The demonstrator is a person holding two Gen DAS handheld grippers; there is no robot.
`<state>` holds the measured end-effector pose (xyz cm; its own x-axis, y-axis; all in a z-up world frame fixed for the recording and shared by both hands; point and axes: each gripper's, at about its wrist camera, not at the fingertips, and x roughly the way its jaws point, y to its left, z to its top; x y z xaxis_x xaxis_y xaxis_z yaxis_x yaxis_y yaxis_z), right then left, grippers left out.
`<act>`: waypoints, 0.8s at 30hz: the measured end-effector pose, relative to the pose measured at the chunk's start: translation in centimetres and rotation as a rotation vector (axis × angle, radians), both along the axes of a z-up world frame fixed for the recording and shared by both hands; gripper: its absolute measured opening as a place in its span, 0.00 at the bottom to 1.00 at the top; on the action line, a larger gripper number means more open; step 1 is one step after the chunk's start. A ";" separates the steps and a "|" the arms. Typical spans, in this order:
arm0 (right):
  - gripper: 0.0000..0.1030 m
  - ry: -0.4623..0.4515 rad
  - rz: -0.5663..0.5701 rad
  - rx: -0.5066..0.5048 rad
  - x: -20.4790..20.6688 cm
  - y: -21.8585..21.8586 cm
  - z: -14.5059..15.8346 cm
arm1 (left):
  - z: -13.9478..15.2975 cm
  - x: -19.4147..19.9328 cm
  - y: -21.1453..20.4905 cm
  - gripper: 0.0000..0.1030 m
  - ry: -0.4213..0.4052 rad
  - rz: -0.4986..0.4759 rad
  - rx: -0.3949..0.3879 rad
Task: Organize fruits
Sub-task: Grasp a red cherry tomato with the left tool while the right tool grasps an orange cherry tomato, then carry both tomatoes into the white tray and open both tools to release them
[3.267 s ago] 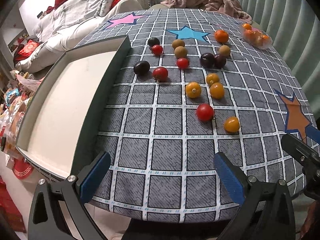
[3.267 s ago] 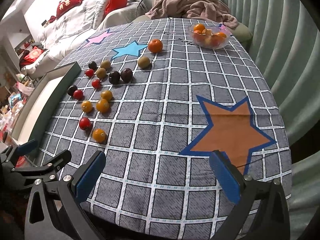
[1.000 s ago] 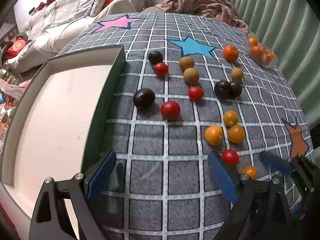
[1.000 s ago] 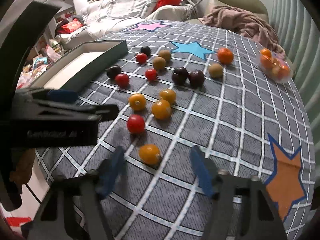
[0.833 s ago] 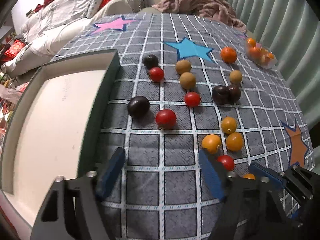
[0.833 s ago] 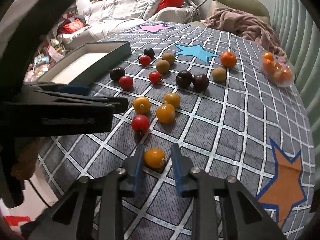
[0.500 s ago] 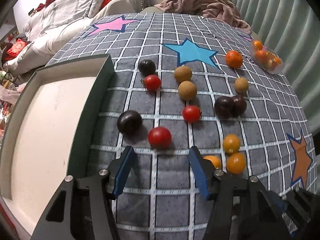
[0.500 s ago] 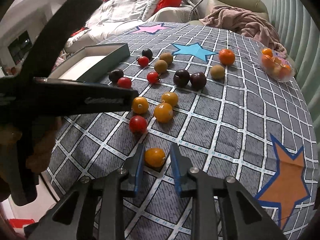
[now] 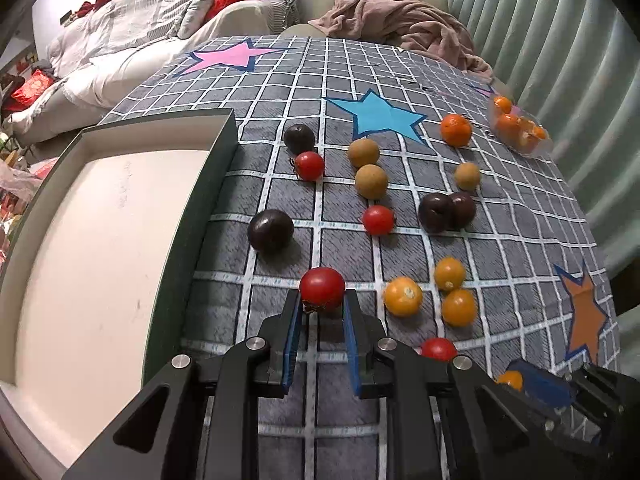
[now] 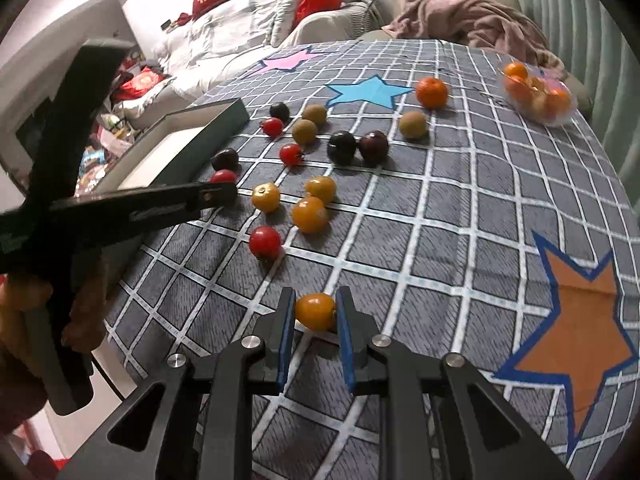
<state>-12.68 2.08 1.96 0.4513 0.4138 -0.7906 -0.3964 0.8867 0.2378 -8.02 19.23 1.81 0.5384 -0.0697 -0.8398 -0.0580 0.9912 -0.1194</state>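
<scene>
A small round red tomato [image 9: 322, 288] sits on the grey checked desk cloth [image 9: 500, 248], pinched at the tips of my left claw [image 9: 321, 300], beside the shallow dark-green tray [image 9: 192, 196]. My right claw [image 10: 315, 312], held low and level, clamps a small orange-yellow tomato [image 10: 315, 311] near the desk's front edge.

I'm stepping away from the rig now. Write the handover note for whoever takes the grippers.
Left gripper: fingers closed on a red tomato, beside the tray.
Right gripper: fingers closed on a yellow tomato at the near edge of the table.
Both tomatoes sit low at the cloth; whether they are lifted is unclear.
Done: nothing in the tray yet.
Left: the two held tomatoes, plus the loose plums, brown fruits, other tomatoes and an orange. A bowl of oranges stands at the far right.
</scene>
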 end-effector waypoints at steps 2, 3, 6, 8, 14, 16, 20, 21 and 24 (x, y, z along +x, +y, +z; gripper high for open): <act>0.22 0.002 -0.008 0.002 -0.2 -0.4 0.2 | 0.3 -0.6 -0.1 0.21 -0.003 -0.006 0.003; 0.22 0.001 -0.011 0.000 -0.4 -0.6 0.3 | 0.5 -1.0 -0.1 0.21 -0.006 -0.010 0.003; 0.22 0.002 -0.013 -0.004 -0.6 -0.7 0.7 | 1.1 -2.1 -0.1 0.21 -0.018 -0.022 0.002; 0.22 0.004 -0.014 -0.002 -0.9 -0.8 0.9 | 1.6 -2.8 0.0 0.21 -0.024 -0.027 0.006; 0.22 0.001 -0.001 0.011 -1.2 0.0 2.5 | 3.0 -4.6 1.3 0.21 -0.044 -0.019 -0.013; 0.22 0.001 0.007 0.024 -1.2 0.6 3.2 | 3.6 -5.0 2.0 0.21 -0.057 -0.012 -0.016; 0.22 0.000 0.032 0.048 -0.9 2.3 4.6 | 4.6 -5.9 3.8 0.21 -0.083 0.014 -0.008; 0.22 0.000 0.042 0.054 -0.8 2.9 4.9 | 4.8 -6.1 4.4 0.21 -0.087 0.023 -0.004; 0.22 0.000 0.082 0.060 -0.5 5.3 5.7 | 5.1 -6.8 6.5 0.21 -0.092 0.055 0.011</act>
